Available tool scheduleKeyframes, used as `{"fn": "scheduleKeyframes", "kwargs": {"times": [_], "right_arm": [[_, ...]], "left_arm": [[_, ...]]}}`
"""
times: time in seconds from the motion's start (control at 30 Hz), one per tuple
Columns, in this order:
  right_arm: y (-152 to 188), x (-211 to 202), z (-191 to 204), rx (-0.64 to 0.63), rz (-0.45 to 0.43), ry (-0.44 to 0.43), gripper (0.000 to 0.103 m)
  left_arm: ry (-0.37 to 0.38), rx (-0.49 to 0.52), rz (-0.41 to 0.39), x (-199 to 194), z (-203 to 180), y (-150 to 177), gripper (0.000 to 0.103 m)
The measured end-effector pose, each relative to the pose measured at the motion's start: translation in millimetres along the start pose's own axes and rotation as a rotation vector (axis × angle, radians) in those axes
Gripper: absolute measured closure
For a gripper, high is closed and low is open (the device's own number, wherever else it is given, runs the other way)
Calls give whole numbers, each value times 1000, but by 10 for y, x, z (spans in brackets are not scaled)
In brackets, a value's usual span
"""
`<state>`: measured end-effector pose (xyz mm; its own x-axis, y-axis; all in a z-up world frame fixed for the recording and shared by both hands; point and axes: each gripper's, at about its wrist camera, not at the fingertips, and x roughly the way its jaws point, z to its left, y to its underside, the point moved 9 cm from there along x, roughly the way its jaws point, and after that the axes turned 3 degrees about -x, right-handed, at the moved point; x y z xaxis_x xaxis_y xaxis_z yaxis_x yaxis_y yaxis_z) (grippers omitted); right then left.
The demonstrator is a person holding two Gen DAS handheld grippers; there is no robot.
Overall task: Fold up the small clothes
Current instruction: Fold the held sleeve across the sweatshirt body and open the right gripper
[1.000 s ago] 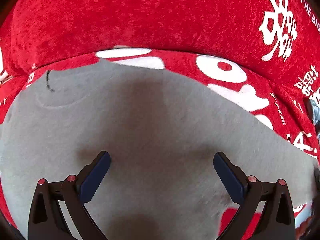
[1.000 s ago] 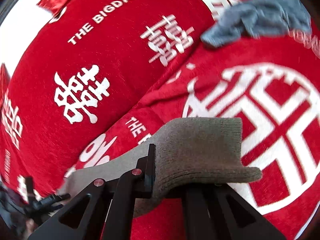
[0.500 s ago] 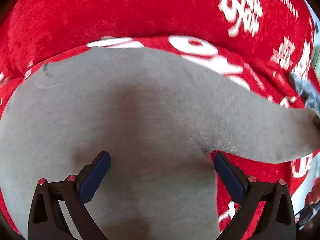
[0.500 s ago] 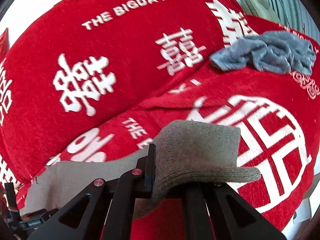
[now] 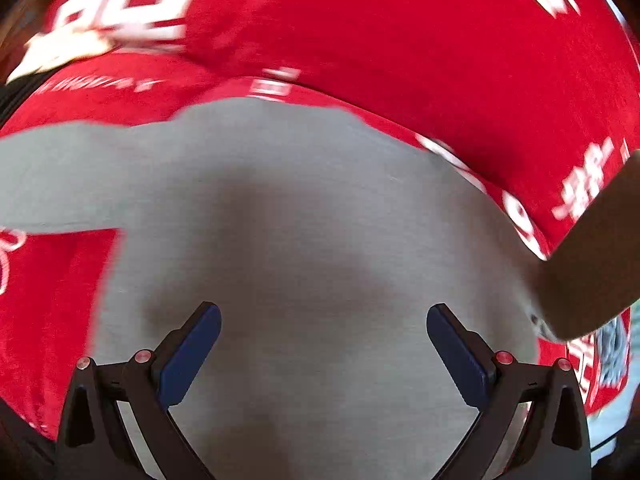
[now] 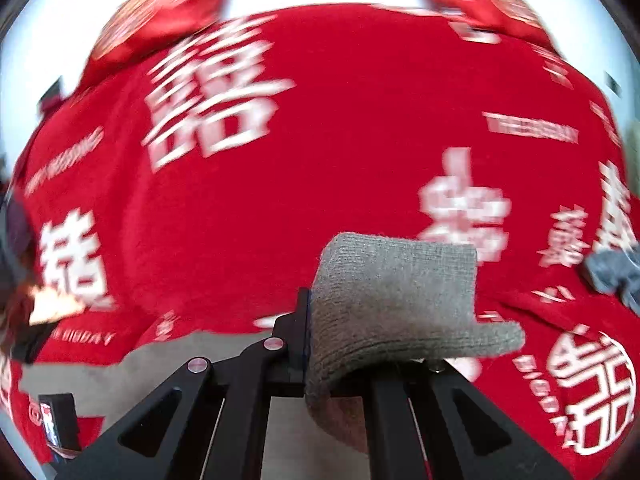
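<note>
A small grey knit garment (image 5: 304,240) lies spread on a red cover with white characters. In the left wrist view my left gripper (image 5: 323,344) is open, its blue pads (image 5: 188,356) just over the garment's body, holding nothing. A grey sleeve (image 5: 592,264) rises at the right edge. In the right wrist view my right gripper (image 6: 344,344) is shut on the ribbed cuff of that grey sleeve (image 6: 396,296), which drapes over the right finger, lifted above the garment's body (image 6: 160,364).
The red cover (image 6: 340,152) runs up over a bulging cushion behind the garment. A crumpled blue-grey cloth (image 6: 612,276) lies at the right. A black device (image 6: 52,420) shows at the lower left of the right wrist view.
My right gripper has carried the sleeve cuff leftward over the garment. The left wrist view has swung, so another sleeve shows at its left. The blue-grey cloth slid to the right edge.
</note>
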<state>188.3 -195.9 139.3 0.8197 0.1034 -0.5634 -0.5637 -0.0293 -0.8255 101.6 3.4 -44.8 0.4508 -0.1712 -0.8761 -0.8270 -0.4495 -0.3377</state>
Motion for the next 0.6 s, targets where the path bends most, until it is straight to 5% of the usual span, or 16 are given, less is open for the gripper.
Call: {"fn": "scheduleKeyframes", "kwargs": {"times": [0.2, 0.43, 0.5, 0.6], "right_arm": [[670, 765, 1218, -140, 180, -49, 98], [1544, 1400, 1784, -284, 374, -8, 98], [1646, 1430, 1899, -326, 415, -23, 91], [1621, 1315, 2089, -424, 408, -64, 47]], "left_arm": [[-18, -141, -33, -125, 957, -114, 0], [7, -233, -33, -47, 1520, -62, 0], [15, -232, -40, -55, 1543, -62, 0], [45, -245, -45, -104, 1550, -62, 0]]}}
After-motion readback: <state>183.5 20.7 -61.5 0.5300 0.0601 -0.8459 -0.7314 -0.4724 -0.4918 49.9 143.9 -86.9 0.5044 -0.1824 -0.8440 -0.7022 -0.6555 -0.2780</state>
